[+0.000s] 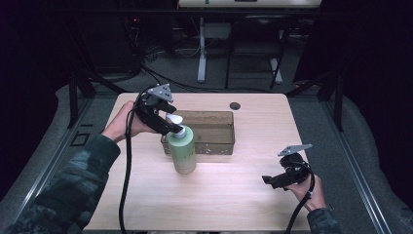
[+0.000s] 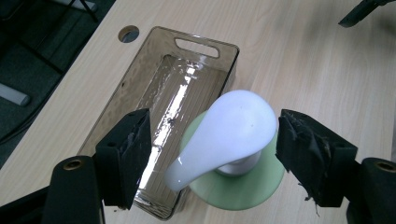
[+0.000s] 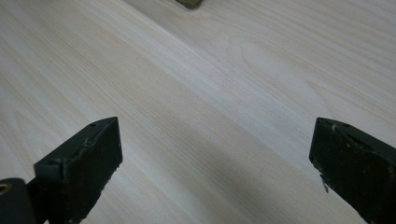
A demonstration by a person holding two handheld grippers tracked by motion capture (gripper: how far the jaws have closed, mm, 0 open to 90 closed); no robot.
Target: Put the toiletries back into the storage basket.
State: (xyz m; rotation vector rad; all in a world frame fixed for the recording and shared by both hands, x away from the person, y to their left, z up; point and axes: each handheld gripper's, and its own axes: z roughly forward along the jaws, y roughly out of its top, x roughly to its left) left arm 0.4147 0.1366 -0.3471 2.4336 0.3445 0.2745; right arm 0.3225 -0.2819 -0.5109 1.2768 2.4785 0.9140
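Pump bottle [image 1: 182, 148] is standing on the table [image 1: 234, 190] touching a clear bin [image 1: 214, 131], its white pump head [image 2: 233, 128] sitting between the left hand-held gripper's [image 2: 212, 156] spread jaws, while the right hand-held gripper [image 3: 215, 168] is hovering agape well apart.

A green pump bottle [image 1: 183, 153] stands between the left gripper's [image 1: 176, 127] spread jaws, with a clear brown bin [image 1: 217, 144] just beyond. Bare wooden table [image 3: 210, 84] lies under the open-jawed right gripper [image 3: 215, 163].

The pale wood-grain table [image 1: 243, 195] stood lit in a dark room, a round cable hole [image 1: 234, 106] near its far edge. Beyond it, grey floor [image 1: 253, 73] carried black cables [image 1: 160, 78] and a white desk leg [image 1: 201, 48].
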